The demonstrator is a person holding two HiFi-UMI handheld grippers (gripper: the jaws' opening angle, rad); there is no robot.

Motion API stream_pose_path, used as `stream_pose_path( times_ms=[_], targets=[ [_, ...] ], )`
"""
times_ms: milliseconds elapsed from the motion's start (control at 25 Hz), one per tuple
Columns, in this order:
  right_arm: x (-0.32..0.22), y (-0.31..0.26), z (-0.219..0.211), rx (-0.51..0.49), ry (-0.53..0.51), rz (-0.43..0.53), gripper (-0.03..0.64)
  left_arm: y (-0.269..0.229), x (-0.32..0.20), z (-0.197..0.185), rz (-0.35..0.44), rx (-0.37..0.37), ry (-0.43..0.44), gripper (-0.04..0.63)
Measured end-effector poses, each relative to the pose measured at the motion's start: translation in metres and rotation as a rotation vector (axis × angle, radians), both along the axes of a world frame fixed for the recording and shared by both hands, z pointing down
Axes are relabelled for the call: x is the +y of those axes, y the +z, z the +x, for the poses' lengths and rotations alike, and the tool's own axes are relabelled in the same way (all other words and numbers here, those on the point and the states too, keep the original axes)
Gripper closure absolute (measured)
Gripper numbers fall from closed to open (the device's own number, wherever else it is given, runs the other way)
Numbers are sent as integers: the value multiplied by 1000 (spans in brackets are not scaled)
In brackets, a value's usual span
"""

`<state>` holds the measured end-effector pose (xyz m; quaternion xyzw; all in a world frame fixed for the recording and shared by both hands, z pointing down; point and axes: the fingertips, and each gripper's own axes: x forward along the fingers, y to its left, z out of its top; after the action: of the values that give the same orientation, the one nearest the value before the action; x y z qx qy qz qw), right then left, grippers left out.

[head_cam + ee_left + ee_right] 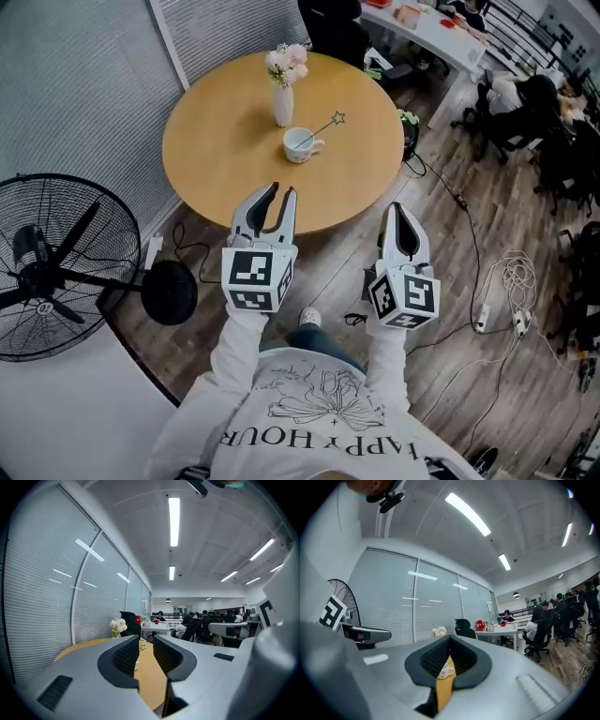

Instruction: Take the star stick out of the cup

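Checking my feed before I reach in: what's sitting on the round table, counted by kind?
Vase with flowers: 1
Cup: 1
Star stick: 1
Total: 3

A round wooden table (225, 155) is shown, and 1 white vase (283, 105) of pale pink flowers (287, 62) is stood upright on its far side. To the left of the table, a black floor fan (52, 267) is set on the wood floor, with grey blinds (75, 84) hung behind it. To the right of the table, a black cable (466, 211) and a bundle of white cables (514, 279) are laid on the floor, and a white desk (433, 36) is placed beyond it.
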<state>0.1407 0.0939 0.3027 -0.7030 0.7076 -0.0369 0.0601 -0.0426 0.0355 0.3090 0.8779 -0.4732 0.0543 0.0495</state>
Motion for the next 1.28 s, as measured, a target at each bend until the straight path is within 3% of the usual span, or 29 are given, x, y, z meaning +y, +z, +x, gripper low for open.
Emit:
stream_pose_path(
  times_ms=[720, 1280],
  targets=[
    [-78, 31, 31, -12, -55, -63, 606, 25, -65, 37, -43, -23, -6, 508],
    [-170, 38, 43, -13, -36, -69, 606, 48, -159, 58, -78, -54, 43, 488]
  ],
)
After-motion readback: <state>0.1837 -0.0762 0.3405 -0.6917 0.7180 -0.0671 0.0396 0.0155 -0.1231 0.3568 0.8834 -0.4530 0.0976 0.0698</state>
